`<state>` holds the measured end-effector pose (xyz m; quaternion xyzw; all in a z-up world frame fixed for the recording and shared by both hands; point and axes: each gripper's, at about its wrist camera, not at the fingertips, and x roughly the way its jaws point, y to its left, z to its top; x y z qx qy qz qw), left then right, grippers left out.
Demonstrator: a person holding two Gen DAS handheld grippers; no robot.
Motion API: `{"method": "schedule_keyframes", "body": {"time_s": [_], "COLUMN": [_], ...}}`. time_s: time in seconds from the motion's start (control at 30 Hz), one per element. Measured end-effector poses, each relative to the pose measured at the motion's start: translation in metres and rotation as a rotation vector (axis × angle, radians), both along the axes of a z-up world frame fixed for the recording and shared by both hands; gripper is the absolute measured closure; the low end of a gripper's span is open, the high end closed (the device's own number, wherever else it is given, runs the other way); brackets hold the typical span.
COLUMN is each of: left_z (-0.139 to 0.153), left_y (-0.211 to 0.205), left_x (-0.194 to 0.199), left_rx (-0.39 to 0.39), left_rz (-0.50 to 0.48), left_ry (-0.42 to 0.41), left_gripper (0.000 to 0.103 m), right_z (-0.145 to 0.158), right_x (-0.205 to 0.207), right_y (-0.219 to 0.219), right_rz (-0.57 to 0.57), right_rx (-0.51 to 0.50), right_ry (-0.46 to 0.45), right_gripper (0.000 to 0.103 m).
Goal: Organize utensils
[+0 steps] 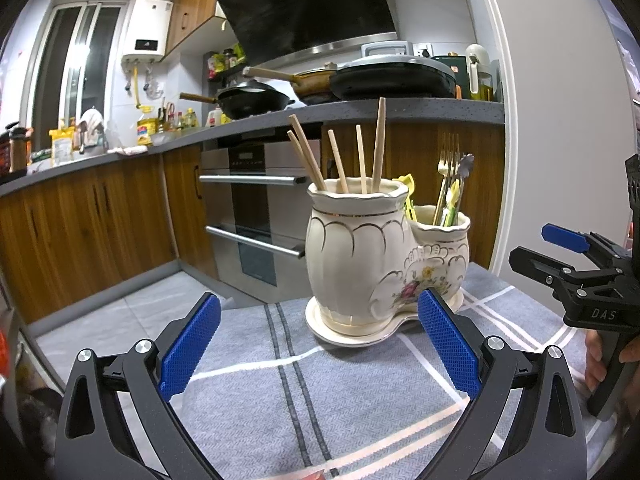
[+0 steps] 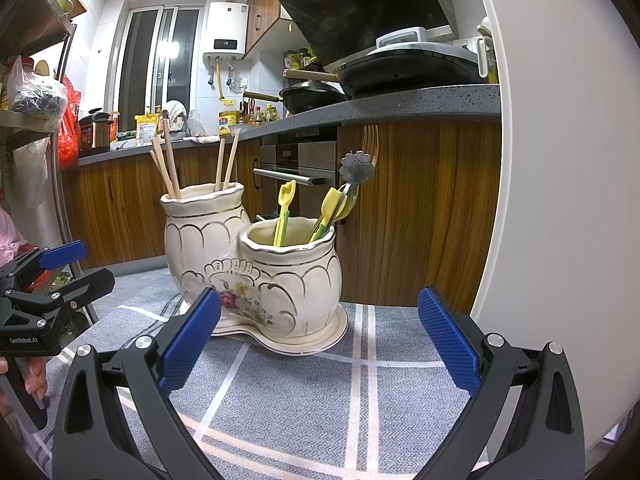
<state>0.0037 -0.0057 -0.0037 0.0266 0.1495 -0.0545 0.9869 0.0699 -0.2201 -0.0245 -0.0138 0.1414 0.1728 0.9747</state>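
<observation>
Left tool [image 1: 320, 344] at 6 o'clock in left wrist view, blue pads [image 1: 191, 346] spread wide, nothing between them, hovering over grey checked cloth [image 1: 256, 400] on worktop. Cream ceramic double holder [image 1: 360, 256] w/ gold trim & flower print just past the pads toward 1 o'clock, standing upright on its matching saucer [image 1: 352, 338]. Taller pot on left w/ five wooden chopsticks [image 1: 340, 160] leaning at mixed angles; shorter pot at 3 o'clock of it w/ gold forks [image 1: 448, 160], flower-ended metal piece [image 1: 466, 164] & yellow-green plastic utensils [image 1: 452, 204]. Right tool [image 1: 560, 252] at 3 o'clock edge of same view, hand on its grip, well apart from holder; only one blue pad showing there. In right wrist view, left tool [image 2: 60, 264] at 9 o'clock, beside the cloth [image 2: 304, 396]. Right tool [image 2: 320, 344] at 6 o'clock, pads [image 2: 450, 344] spread apart, empty, above cloth. Holder [image 2: 256, 276] at centre toward 12 o'clock, just beyond left pad; chopsticks [image 2: 168, 160] in rear tall pot, yellow-green utensils [image 2: 285, 212] upright-ish in near short pot, flower-ended piece [image 2: 356, 168] & fork [image 2: 371, 140] leaning out toward 1 o'clock. Kitchen counter w/ pans [image 2: 316, 94] behind, at 12 o'clock.
</observation>
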Motion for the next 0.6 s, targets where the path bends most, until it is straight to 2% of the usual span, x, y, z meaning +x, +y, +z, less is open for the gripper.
{"method": "schedule_keyframes", "body": {"time_s": [0.6], "left_z": [-0.0033], "left_y": [0.0048], "left_x": [0.0006], "left_rx": [0.007], "left_rz": [0.026], "left_ry": [0.020], "left_gripper": [0.005], "right_z": [-0.0019], "right_x": [0.0002], "right_y": [-0.0020], "right_rz": [-0.005], "right_rx": [0.000], "right_ry": [0.004], "right_gripper": [0.006]}}
